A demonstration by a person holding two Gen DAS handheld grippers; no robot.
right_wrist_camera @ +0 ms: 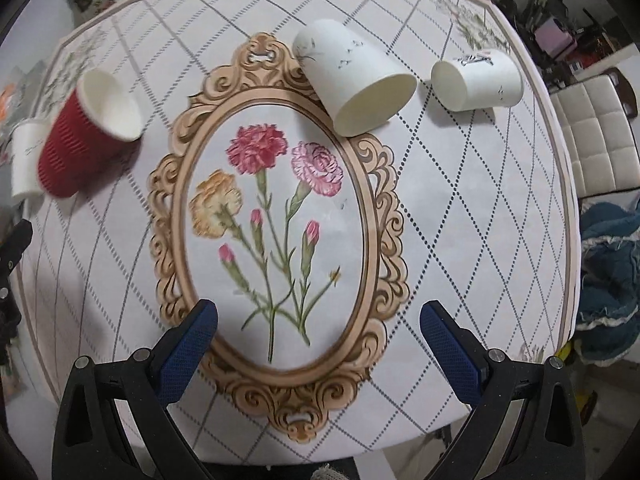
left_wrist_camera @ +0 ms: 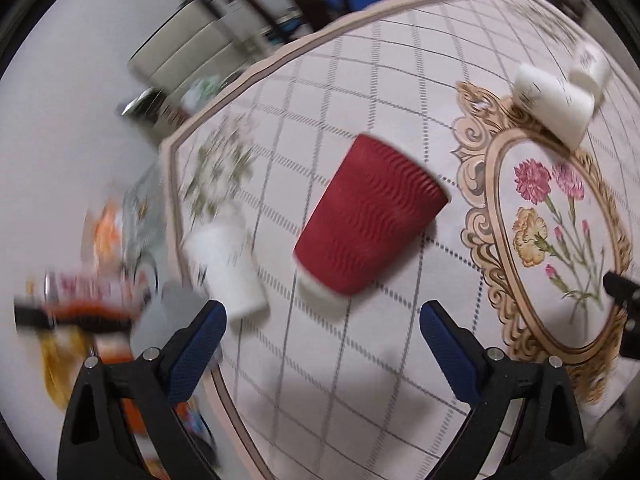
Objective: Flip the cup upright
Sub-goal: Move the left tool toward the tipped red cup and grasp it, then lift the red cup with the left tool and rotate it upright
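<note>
Red cup (left_wrist_camera: 368, 216) on its side near the table (left_wrist_camera: 320, 380) edge, ahead of left tongs (left_wrist_camera: 323, 326), untouched. Both spread wide, empty; right tongs (right_wrist_camera: 319, 324) over the flower medallion (right_wrist_camera: 276, 216).

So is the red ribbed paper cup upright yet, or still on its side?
Tipped. The red ribbed paper cup lies on its side on the floral tablecloth, white-lined mouth showing in the right wrist view. Neither tool touches it.
</note>
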